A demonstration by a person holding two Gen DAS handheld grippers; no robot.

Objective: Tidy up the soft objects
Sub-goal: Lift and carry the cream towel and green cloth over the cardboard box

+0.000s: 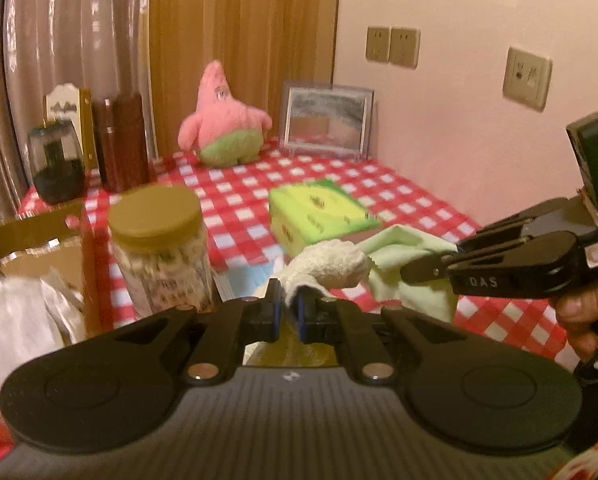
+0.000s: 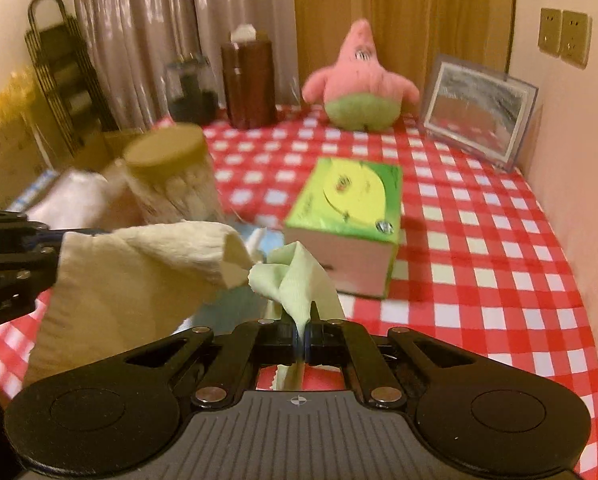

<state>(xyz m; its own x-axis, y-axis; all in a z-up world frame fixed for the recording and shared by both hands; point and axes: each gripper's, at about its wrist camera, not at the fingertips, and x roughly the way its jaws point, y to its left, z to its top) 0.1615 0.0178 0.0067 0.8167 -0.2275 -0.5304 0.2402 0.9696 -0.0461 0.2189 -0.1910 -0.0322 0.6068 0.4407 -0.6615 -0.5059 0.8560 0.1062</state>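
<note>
My left gripper (image 1: 289, 304) is shut on a cream fluffy towel (image 1: 331, 268), which hangs off the checked table. In the right wrist view that cream towel (image 2: 139, 272) spreads wide at the left, with the left gripper (image 2: 47, 240) pinching its edge. My right gripper (image 2: 303, 334) is shut on a thin pale green cloth (image 2: 295, 280), lifted above the tablecloth. In the left wrist view the right gripper (image 1: 409, 270) comes in from the right, clamped on the green cloth (image 1: 407, 264). The two cloths touch side by side.
A green tissue box (image 2: 347, 216) lies mid-table on the red checked cloth (image 2: 479, 260). A pink star plush (image 2: 359, 80) and a framed picture (image 2: 479, 112) stand at the back. A jar with a tan lid (image 1: 159, 248) and a cardboard box (image 1: 27, 248) are at the left.
</note>
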